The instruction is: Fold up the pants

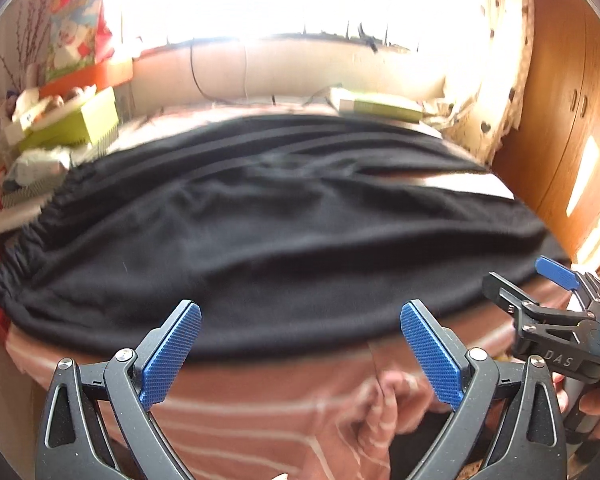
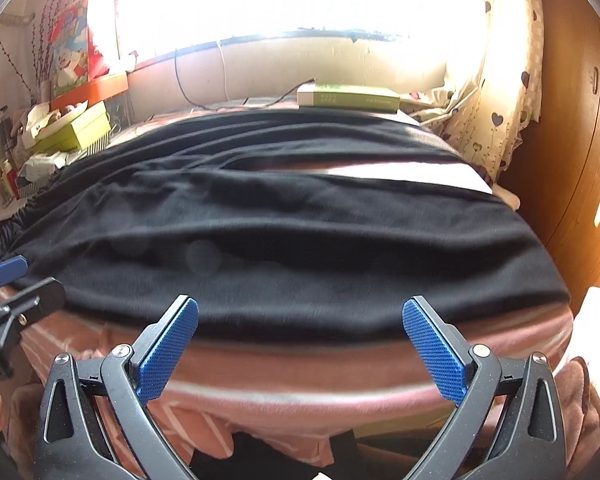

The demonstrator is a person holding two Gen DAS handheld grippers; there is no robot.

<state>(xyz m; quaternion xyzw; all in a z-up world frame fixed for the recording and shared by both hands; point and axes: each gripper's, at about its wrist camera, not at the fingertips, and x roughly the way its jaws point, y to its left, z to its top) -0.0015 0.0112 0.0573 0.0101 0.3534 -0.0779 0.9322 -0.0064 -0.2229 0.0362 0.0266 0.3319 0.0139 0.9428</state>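
We've got both sets of fingers wide open, left gripper (image 1: 300, 354) and right gripper (image 2: 300, 354) empty at the lower frame. The black pants (image 1: 260, 232) look soft and limp, so we'd pinch the near hem.

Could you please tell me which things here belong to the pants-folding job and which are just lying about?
For the job:
black pants
left gripper, jaws open
right gripper, jaws open
striped pink bedcover beneath

Lying about:
green book
green box
heart-print curtain
wooden wardrobe
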